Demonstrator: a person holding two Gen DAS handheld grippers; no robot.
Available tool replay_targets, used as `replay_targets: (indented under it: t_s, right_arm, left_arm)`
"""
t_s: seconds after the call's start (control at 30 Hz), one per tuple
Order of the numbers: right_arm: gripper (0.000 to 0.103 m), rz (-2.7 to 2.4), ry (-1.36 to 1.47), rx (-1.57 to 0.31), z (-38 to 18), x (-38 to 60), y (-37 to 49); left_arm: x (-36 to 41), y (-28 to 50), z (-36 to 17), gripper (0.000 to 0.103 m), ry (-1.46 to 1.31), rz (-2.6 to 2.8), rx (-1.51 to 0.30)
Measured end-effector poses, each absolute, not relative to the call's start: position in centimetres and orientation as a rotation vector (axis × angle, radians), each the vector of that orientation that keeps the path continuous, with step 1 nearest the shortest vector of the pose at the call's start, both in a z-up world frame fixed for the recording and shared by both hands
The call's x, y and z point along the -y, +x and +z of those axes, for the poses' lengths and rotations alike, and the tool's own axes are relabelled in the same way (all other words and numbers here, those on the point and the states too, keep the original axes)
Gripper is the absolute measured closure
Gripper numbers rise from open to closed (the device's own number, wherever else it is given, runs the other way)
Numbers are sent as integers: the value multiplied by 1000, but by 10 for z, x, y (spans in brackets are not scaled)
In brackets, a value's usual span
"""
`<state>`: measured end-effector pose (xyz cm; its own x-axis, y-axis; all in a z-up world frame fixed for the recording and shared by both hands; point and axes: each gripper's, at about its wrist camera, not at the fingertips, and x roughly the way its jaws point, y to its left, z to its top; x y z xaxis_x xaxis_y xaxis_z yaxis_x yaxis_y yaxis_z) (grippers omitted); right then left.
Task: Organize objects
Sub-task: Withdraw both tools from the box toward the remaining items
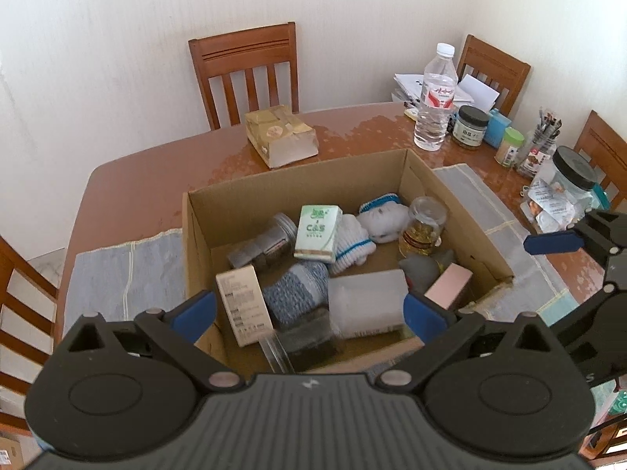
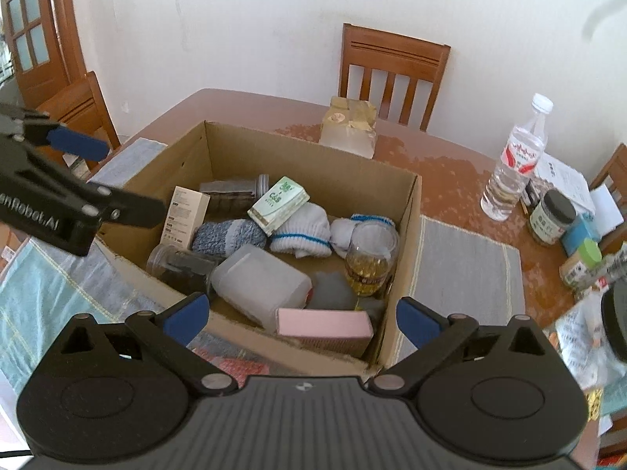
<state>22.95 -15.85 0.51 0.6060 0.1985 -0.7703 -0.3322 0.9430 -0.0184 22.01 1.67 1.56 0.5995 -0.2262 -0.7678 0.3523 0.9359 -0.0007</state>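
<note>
Right gripper (image 2: 301,315): fingers are held wide apart, nothing between them. Left gripper (image 1: 311,311): fingers likewise spread, nothing clamped.

Cardboard box (image 2: 313,156), open-topped, is set on the table (image 1: 352,133) just ahead of both pairs of fingers. Contents, nearest first:

- Pink box (image 2: 325,327), laid flat just beyond the right gripper's fingertips, against the near wall.
- Translucent white plastic container (image 2: 260,284), laid on its side, just beyond the pink box.
- Clear jar with dark contents (image 1: 301,342), on its side, between the left gripper's fingers at the near wall.
- White carton with printed text (image 1: 243,301), leaned beside the left finger of the left gripper.
- Blue-grey sock (image 1: 298,288), rolled, mid-box.
- Grey item (image 2: 331,288), form not discernible.
- Glass jar with yellow contents (image 2: 370,258), upright, toward the right finger's side.
- White socks with blue stripes (image 2: 303,235), two bundles, beyond centre.
- Green-and-white pack (image 1: 317,233), rested on a sock.
- Second dark-filled jar (image 2: 235,190), on its side near the far wall.

Beyond the box: taped tan package (image 1: 280,135). Far right of the fingers: water bottle (image 1: 437,98), upright; dark-lidded jar (image 1: 470,127); green-lidded jar (image 1: 509,147); large black-lidded jar (image 1: 564,184) holding packets.
</note>
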Motion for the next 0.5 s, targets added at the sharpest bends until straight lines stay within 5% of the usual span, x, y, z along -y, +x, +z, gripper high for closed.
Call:
replay_targets:
  t_s: [0.5]
  right_arm:
    - [0,226,-81,-909,-19,156,194]
  left_arm:
    - [-45,171,-23,1,47,-143,-835]
